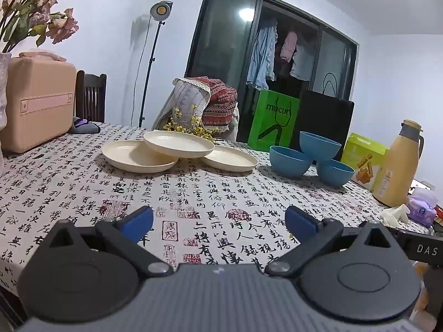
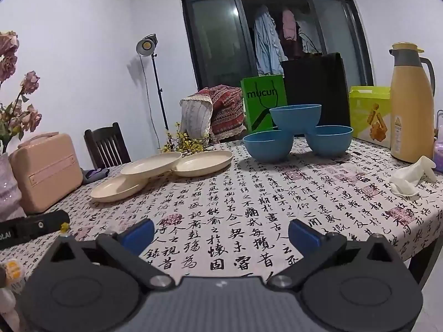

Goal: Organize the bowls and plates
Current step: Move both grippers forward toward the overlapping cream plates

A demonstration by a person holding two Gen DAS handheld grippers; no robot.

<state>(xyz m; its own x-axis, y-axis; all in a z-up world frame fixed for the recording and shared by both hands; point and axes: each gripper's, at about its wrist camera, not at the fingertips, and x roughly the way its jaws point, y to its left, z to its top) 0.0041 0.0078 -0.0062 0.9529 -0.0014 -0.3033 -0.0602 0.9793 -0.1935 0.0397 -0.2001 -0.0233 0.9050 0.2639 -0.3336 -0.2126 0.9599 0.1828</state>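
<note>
The desk [image 1: 83, 182], under a cloth printed with calligraphy, stretched ahead of both tools. Beyond the left tool [image 1: 219, 220], well apart from it, lay three cream plates [image 1: 138, 155], the middle one resting on the rims of the other two. Beyond the right tool [image 2: 220, 233] stood three blue bowls [image 2: 268, 145], one perched on the other two. A yellow flask [image 2: 409, 110] rose farther right. Each tool's jaws stood wide apart, holding nothing.
</note>
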